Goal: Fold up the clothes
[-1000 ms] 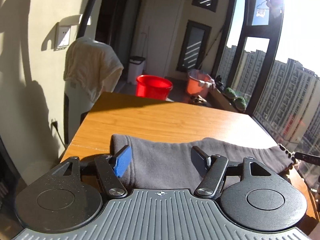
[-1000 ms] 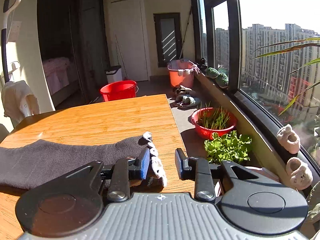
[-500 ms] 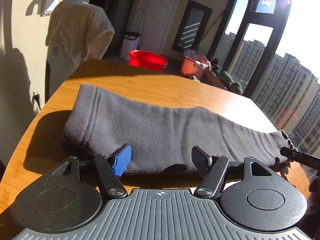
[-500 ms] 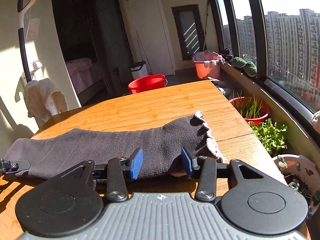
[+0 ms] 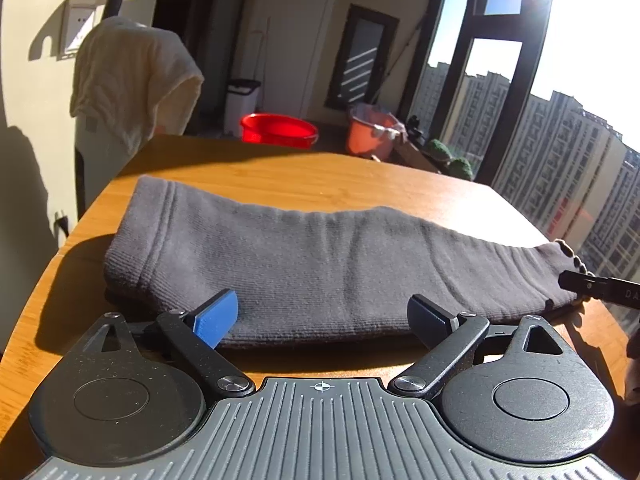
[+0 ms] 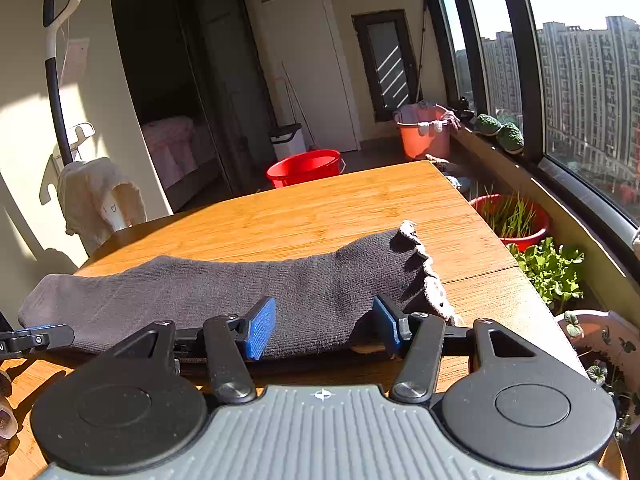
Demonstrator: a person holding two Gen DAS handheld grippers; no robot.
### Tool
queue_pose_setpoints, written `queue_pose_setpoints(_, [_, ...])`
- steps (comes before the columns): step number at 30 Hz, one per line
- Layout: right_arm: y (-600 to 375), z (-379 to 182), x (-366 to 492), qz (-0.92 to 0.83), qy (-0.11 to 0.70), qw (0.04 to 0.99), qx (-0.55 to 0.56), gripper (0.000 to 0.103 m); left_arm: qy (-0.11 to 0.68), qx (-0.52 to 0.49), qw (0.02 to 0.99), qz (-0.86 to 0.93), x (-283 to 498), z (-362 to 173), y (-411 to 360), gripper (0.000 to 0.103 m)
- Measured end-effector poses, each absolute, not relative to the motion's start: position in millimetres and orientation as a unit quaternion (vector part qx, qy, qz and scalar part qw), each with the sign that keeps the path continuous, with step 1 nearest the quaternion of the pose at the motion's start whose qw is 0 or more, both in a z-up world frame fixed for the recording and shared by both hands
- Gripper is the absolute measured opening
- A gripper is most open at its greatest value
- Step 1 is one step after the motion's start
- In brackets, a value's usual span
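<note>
A long dark grey sock (image 5: 320,264) lies flat across the wooden table (image 5: 320,176), its ribbed cuff to the left and its toe end with pale toes (image 6: 424,264) to the right. My left gripper (image 5: 324,320) stands open just in front of the cuff half, nothing between its fingers. My right gripper (image 6: 324,328) is also open, its blue pads (image 6: 260,328) spread at the sock's near edge by the toe end. The sock looks doubled, with a second dark layer showing under its near edge. The right gripper's fingertip (image 5: 592,290) shows at the toe end in the left wrist view.
A cream towel (image 5: 128,80) hangs over a white appliance beyond the table's left corner. A red basin (image 5: 280,130) and an orange bucket (image 5: 372,132) stand on the floor behind. Potted plants (image 6: 548,268) line the window side right of the table edge.
Both grippers have pulled back toward me and risen slightly, so more of the sock shows. The right gripper, which was shut on the toe end a second ago, has opened and let go.
</note>
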State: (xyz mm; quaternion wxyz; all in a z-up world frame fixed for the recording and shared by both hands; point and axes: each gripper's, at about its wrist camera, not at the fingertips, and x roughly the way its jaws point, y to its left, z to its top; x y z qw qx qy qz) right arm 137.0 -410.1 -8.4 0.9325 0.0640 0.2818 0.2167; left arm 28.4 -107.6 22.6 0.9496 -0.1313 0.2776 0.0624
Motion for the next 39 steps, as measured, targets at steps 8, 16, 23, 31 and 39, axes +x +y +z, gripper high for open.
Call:
queue_pose_setpoints(8, [-409, -8, 136, 0.215, 0.283, 0.933, 0.058, 0.055, 0.274, -0.142, 0.949, 0.060, 29, 22, -104, 0.098])
queue_pose_setpoints(16, [-405, -8, 132, 0.209, 0.286, 0.934, 0.046, 0.056, 0.274, -0.146, 0.949, 0.060, 32, 21, -101, 0.100])
queue_pose_setpoints(23, [-402, -8, 129, 0.206, 0.289, 0.934, 0.039, 0.059, 0.277, -0.143, 0.948, 0.066, 41, 21, -100, 0.103])
queue_pose_setpoints(31, [-402, -8, 129, 0.207, 0.289, 0.934, 0.040, 0.059, 0.277, -0.143, 0.948, 0.068, 41, 20, -98, 0.103])
queue_pose_setpoints(39, [-404, -9, 129, 0.213, 0.288, 0.933, 0.046, 0.063, 0.276, -0.143, 0.948, 0.068, 41, 20, -98, 0.103])
